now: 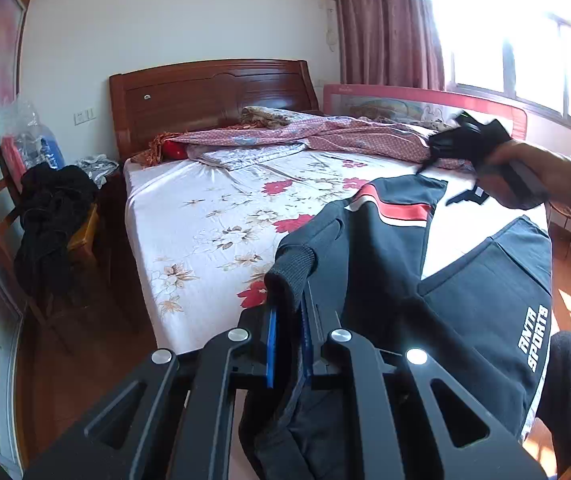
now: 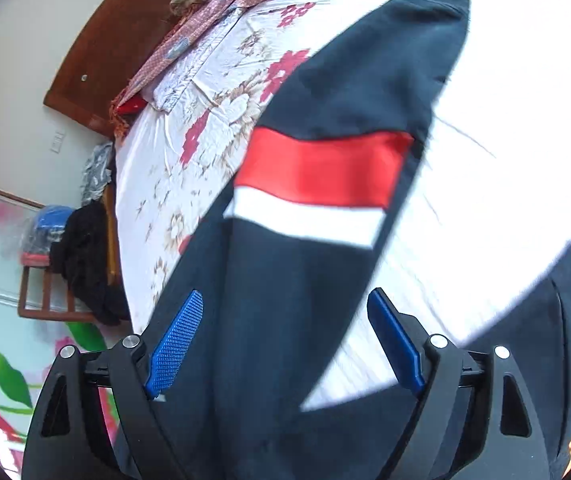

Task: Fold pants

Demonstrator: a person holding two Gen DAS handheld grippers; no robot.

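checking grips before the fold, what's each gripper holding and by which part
The left gripper is shut on the pants at a ribbed ankle cuff. The right gripper is open, holding nothing.

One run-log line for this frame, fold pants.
stage: fold starting | left gripper: shut on ribbed cuff | right gripper: open above pants | pants: on bed
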